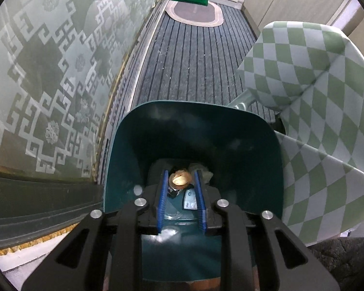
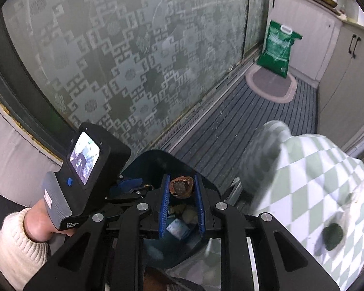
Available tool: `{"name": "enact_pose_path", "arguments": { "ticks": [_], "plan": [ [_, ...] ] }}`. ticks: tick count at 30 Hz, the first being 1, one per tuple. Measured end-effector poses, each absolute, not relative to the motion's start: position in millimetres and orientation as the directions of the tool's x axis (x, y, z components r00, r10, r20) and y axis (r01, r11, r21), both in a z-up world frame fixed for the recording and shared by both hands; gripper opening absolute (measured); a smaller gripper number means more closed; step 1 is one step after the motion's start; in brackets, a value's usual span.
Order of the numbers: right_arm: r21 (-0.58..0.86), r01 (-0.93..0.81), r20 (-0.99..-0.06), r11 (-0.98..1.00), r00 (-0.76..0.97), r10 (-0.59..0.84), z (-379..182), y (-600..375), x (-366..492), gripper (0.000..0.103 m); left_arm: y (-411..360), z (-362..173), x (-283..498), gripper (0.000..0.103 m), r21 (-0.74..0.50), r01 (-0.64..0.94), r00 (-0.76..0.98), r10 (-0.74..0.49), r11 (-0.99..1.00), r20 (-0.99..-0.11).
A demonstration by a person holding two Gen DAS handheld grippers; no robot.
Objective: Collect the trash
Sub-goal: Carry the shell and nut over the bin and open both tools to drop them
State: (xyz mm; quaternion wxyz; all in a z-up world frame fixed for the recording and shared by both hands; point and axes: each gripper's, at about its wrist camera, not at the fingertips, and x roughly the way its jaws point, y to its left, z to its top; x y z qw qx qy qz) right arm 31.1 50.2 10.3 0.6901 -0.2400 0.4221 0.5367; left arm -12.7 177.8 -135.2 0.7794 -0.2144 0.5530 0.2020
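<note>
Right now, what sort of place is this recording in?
Probably a narrow home kitchen or utility corridor: cream cabinet doors under a cluttered counter, a patterned frosted-glass sliding door on a floor track, striped floor matting, and a teal bin holding trash.

One teal bin (image 1: 194, 131), one green bag (image 2: 277, 48) beyond it, one oval mat (image 2: 270, 86), two brown shells (image 2: 182, 187), two tongs (image 1: 181, 178).
</note>
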Motion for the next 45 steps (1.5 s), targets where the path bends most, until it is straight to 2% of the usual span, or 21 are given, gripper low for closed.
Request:
{"name": "enact_pose_path", "arguments": {
  "ticks": [10,13,22,33,36,40,45],
  "plan": [
    [0.135,-0.946,-0.891,0.293,0.013,0.453,-15.1,60.7,23.3,0.02,188.1,-112.1,-20.5,0.026,-0.116,-0.587,0.377,0.144,0.801,-0.915],
    [0.143,-0.946,-0.897,0.29,0.0,0.442,-19.7,61.4,22.4,0.02,190.4,-95.5,-24.6,0.027,-0.107,-0.599,0.431,0.207,0.794,-0.878],
    [0.149,-0.952,-0.912,0.267,-0.029,0.408,-32.5,67.3,13.6,0.02,193.2,-63.5,-36.1,0.026,-0.149,-0.622,0.548,0.291,0.769,-0.784],
    [0.169,-0.955,-0.924,0.244,-0.067,0.376,-43.5,70.9,7.6,0.02,193.6,-32.0,-54.2,0.027,-0.234,-0.605,0.682,0.343,0.761,-0.646],
    [0.185,-0.953,-0.921,0.24,-0.083,0.381,-44.1,70.8,6.5,0.022,189.5,-23.5,-57.5,0.035,-0.257,-0.587,0.721,0.351,0.768,-0.598],
    [0.197,-0.954,-0.907,0.226,-0.09,0.412,-36.8,67.6,4.7,0.028,183.6,-10.3,-63.6,0.037,-0.273,-0.568,0.766,0.377,0.777,-0.521],
    [0.191,-0.958,-0.874,0.213,-0.067,0.482,-20.2,58.5,7.8,0.03,177.9,4.2,-71.5,0.043,-0.308,-0.531,0.818,0.382,0.79,-0.43]
  ]
}}
